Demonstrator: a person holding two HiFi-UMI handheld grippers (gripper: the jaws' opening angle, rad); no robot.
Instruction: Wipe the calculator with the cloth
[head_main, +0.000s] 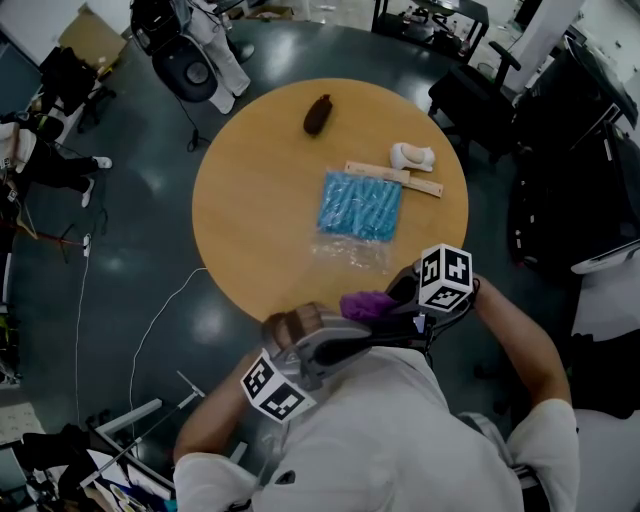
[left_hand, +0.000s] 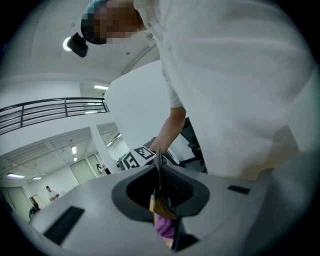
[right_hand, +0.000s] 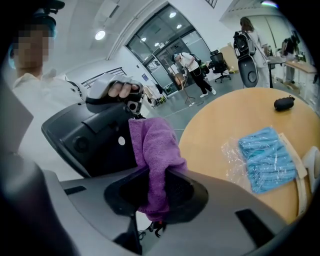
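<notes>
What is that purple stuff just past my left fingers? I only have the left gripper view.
Observer: A purple cloth. The right gripper is shut on it.
Operator: And where is the table from here?
Observer: Just ahead. In the head view the cloth shows at the near edge of the round wooden table.

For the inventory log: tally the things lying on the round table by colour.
Blue bagged bundle: 1
Dark brown object: 1
White object: 1
Wooden ruler: 1
Total: 4
</notes>
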